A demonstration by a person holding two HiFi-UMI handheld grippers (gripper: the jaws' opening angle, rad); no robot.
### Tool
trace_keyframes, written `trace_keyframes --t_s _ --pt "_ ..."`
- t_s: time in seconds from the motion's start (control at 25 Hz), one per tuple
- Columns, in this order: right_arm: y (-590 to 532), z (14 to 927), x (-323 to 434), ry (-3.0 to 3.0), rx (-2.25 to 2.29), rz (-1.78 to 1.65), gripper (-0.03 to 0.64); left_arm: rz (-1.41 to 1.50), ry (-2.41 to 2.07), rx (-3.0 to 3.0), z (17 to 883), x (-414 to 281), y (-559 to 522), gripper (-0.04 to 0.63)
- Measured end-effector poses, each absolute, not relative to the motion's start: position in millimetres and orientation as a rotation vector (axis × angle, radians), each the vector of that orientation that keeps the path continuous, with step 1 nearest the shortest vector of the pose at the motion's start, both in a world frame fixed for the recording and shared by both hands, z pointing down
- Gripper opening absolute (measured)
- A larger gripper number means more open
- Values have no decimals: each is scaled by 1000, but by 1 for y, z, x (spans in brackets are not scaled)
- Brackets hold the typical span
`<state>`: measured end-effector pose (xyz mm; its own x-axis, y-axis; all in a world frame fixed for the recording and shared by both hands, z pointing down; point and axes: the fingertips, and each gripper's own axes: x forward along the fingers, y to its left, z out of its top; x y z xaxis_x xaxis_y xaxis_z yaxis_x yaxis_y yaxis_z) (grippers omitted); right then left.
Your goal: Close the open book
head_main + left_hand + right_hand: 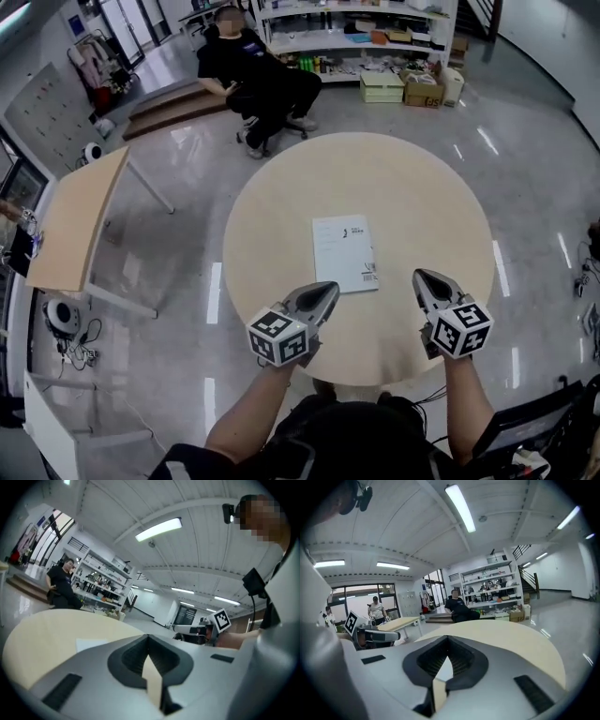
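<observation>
Underfoot and across the whole scene, glossy grey floor (187,187) streaked with reflected ceiling light. Centred on it, round pale-wood table (281,206), bare apart from one item. At far left, smaller rectangular wooden table (75,220) on thin legs. Along far wall, white shelving (356,42) crowded with small goods, cardboard boxes (422,91) at its foot. Just in front of shelving, seated person (253,80) in dark clothes on a chair. Near middle of round table, book (344,253): already closed, lying flat, white cover up, barcode at near right corner, long edges running near to far. Over near part of round table, two hand-held tools held above the tabletop, neither touching book. Left gripper (330,289) just near and left of book's near left corner, jaws pressed together, nothing between them. Right gripper (420,277) off to book's right, jaws likewise together and empty.
</observation>
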<state>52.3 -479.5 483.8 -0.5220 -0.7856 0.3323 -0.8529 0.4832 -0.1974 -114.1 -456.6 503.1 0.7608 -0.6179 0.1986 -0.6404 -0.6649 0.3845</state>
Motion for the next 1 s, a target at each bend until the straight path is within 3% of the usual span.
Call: trace_keyframes --t_s 0.48,1.0 --pt "-393 439 125 -2691 1262 316 -2 -23 -1227 2575 436 -36 -362 -11" --pt "-277 410 130 -2761 1308 391 -2 -56 -1279 2590 419 -32 -227 -11"
